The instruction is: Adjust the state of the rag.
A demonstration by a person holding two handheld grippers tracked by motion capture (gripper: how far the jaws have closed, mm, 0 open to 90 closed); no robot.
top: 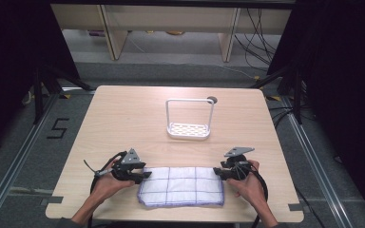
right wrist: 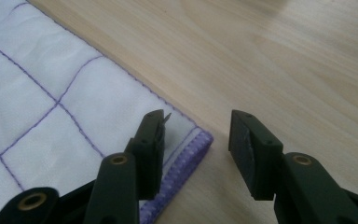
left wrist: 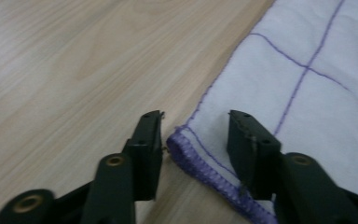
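So right at the near edge of the tabletop (top: 123,114), a white cloth with purple grid lines (top: 180,186) is lying flat, roughly centered along that edge. The left tongs (top: 146,175) are sitting at the cloth's left end, spread open, and in the left gripper view the jaws are straddling the purple-stitched corner (left wrist: 186,144) without pinching it. The right tongs (top: 215,171) are doing the same at the right end, jaws apart around that corner (right wrist: 196,140). Farther back, toward the middle of the far edge, a white wire rack with a perforated base (top: 189,129) is standing upright, well apart from the cloth.
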